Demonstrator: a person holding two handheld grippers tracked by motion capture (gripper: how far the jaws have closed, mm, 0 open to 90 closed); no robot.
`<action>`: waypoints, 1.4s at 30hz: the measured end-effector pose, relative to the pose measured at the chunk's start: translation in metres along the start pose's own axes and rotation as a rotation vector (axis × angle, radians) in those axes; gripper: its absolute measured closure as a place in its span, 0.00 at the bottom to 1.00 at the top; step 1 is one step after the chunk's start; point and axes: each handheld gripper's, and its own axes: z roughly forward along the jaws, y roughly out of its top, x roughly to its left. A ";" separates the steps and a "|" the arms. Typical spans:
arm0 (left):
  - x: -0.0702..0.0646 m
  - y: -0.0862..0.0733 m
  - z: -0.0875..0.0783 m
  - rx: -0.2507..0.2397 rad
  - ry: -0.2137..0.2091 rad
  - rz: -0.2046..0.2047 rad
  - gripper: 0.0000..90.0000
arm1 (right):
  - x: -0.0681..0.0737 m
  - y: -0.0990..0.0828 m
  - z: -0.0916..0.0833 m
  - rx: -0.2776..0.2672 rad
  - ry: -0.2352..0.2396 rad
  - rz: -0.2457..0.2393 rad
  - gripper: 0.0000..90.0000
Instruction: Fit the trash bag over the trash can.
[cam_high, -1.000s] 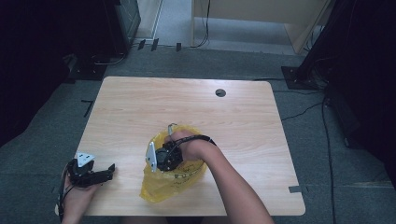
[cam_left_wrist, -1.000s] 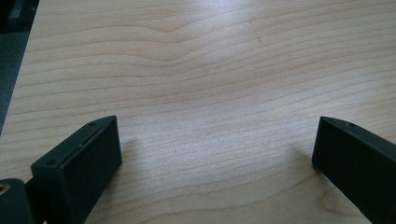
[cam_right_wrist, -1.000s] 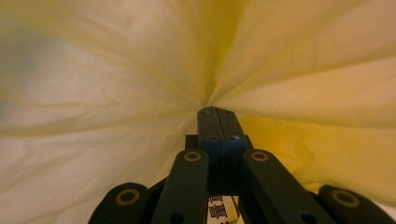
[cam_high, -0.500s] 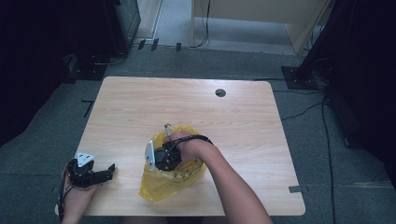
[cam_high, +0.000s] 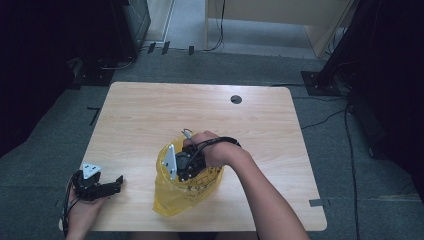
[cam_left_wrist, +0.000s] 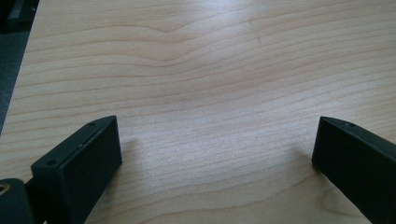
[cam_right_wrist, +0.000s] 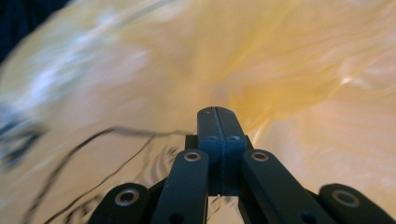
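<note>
The right gripper's (cam_right_wrist: 218, 122) fingers (cam_right_wrist: 208, 126) are clenched flat together amid the yellow plastic bag (cam_high: 185, 192) at the bench's (cam_high: 150, 115) near middle, while the left gripper (cam_high: 102, 187), spread wide and idle at the near-left edge, cannot stop the limp film slipping free or tearing.

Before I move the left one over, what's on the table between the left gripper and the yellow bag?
Nothing: in the high view only bare wooden table lies between the left gripper and the yellow bag.
</note>
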 end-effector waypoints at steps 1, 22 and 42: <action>0.000 0.000 0.000 -0.002 0.000 -0.001 0.01 | 0.003 0.000 -0.001 0.012 0.006 -0.009 1.00; 0.000 0.000 0.000 -0.003 -0.001 -0.001 0.01 | 0.020 0.006 0.008 0.332 0.150 -0.094 1.00; 0.000 0.001 0.001 -0.002 -0.002 0.002 0.01 | 0.009 0.004 0.022 0.284 0.221 -0.065 1.00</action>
